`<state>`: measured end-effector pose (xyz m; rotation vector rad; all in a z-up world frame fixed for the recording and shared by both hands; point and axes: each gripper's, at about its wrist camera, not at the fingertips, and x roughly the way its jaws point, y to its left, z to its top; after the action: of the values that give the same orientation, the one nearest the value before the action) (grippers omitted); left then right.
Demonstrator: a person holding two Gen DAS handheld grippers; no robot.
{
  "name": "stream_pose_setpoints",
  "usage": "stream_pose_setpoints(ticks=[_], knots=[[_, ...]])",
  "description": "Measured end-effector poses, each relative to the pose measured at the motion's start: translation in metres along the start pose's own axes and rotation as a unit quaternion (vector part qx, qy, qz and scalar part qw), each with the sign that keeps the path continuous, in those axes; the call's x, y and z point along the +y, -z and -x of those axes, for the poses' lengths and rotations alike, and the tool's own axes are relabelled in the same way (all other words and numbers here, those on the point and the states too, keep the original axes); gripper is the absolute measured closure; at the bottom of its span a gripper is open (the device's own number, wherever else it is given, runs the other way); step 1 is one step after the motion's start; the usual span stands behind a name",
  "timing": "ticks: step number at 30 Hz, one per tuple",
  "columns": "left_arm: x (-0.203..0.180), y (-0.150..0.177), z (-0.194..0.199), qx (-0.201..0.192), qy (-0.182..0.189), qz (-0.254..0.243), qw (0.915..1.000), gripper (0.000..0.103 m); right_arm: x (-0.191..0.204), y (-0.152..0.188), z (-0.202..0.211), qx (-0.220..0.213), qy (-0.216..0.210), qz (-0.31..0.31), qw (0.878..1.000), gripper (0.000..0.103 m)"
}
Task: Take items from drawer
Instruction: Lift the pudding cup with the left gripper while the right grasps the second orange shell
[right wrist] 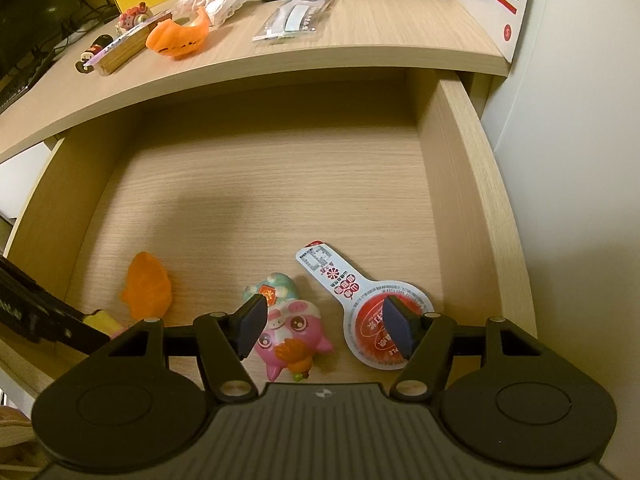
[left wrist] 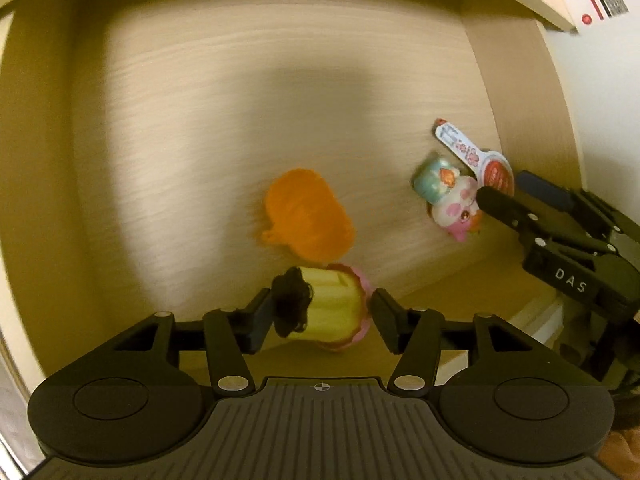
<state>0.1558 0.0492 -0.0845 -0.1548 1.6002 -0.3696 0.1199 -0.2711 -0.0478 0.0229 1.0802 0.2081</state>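
Both my grippers hang over the open light-wood drawer (right wrist: 472, 184), neither one grasping anything.

My left gripper (left wrist: 320, 314) is released: its jaws stand spread to either side of the yellow fluted pudding toy with a pink base and dark top (left wrist: 326, 308), which lies on its side by the drawer's front edge, a gap showing at the right pad. Just behind it lies an orange ridged plastic shell (left wrist: 308, 220). My right gripper (right wrist: 326, 328) is open too, hovering over the pink squishy pig toy (right wrist: 290, 332) and the white spoon-shaped jelly pack with a red round lid (right wrist: 376, 320), near the drawer's front right corner.
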Motion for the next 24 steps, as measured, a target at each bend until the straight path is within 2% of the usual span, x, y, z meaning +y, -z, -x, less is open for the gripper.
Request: stream_pose_setpoints(ticks=[3,7,8,10,12,13,16,17,19,22,24], knots=[[-0.010,-0.005,-0.005,-0.005,-0.012,-0.026,0.9996,0.036,0.000,0.000,0.000,0.000,0.000,0.000,1.000,0.039],[-0.017,-0.007,-0.028,0.023,-0.024,-0.045,0.9985,0.046,-0.001,-0.001,-0.002,0.000,-0.003,0.001,1.000,0.039],[-0.018,-0.006,-0.033,0.026,-0.032,-0.051,0.9979,0.041,-0.003,-0.001,-0.001,0.000,-0.005,0.000,1.000,0.039],[-0.019,-0.005,-0.035,0.019,-0.033,-0.066,0.9971,0.048,-0.004,0.000,-0.001,-0.002,-0.008,-0.002,1.000,0.039],[-0.016,-0.003,-0.031,0.005,-0.020,-0.068,0.9975,0.052,-0.002,0.001,0.003,-0.008,-0.003,0.005,1.000,0.039],[-0.013,-0.001,-0.027,-0.003,-0.012,-0.069,0.9975,0.059,0.001,0.001,0.007,-0.017,0.010,0.016,1.000,0.039],[-0.002,0.006,-0.012,-0.026,-0.005,-0.057,0.9980,0.060,0.014,-0.002,0.019,-0.060,0.041,0.050,0.996,0.037],[0.004,0.010,-0.005,-0.037,-0.005,-0.048,0.9981,0.060,0.017,-0.004,0.023,-0.076,0.047,0.055,0.994,0.035],[0.014,0.016,0.008,-0.061,0.004,-0.028,0.9977,0.060,0.026,-0.010,0.028,-0.100,0.051,0.065,0.992,0.023],[0.031,0.025,0.032,-0.105,0.018,-0.003,0.9943,0.060,0.040,-0.027,0.020,-0.061,0.004,0.099,0.993,0.022],[0.040,0.031,0.050,-0.136,0.007,0.004,0.9907,0.060,0.055,-0.034,0.014,-0.038,-0.029,0.117,0.992,0.022]])
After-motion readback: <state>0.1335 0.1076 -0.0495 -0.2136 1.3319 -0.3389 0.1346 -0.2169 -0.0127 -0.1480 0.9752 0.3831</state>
